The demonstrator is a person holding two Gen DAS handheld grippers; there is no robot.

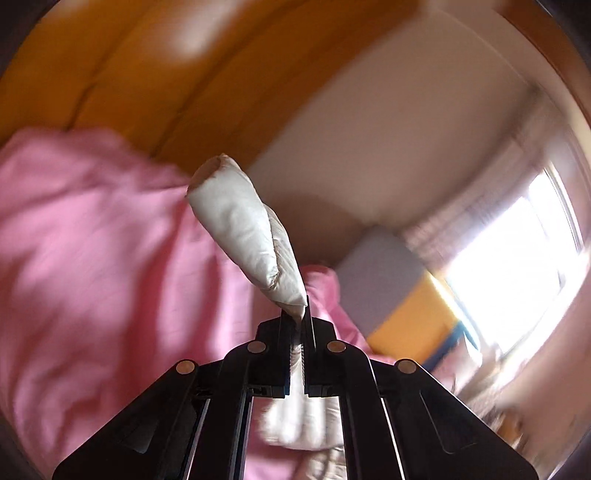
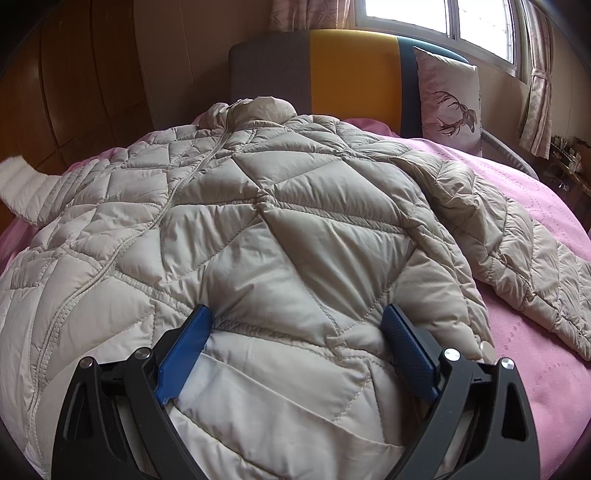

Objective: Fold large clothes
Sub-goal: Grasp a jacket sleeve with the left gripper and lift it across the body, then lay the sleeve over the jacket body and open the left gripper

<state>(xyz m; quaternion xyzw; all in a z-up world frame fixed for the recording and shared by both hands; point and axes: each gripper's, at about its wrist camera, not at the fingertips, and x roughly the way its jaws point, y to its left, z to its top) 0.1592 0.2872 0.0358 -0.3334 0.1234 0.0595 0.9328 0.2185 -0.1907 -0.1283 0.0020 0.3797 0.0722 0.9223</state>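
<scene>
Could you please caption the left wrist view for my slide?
Left gripper shut on the cream jacket's cuff, above the pink bedspread.

You had a bright window (image 2: 439,18) behind the grey, yellow and blue headboard (image 2: 332,70), wooden wardrobe (image 2: 74,74) at left.

Leaning at one o'clock against the yellow headboard (image 2: 352,70): a deer-print pillow (image 2: 448,99); hanging at two o'clock, curtains (image 2: 537,107).

Setting identified as a home bedroom: bed covered by pink bedspread (image 2: 535,221), upholstered headboard (image 2: 351,74) at 12 o'clock, deer-print pillow (image 2: 450,99) and curtained window (image 2: 480,26) at 1 o'clock, wooden wardrobe (image 2: 92,81) at 10 o'clock
</scene>
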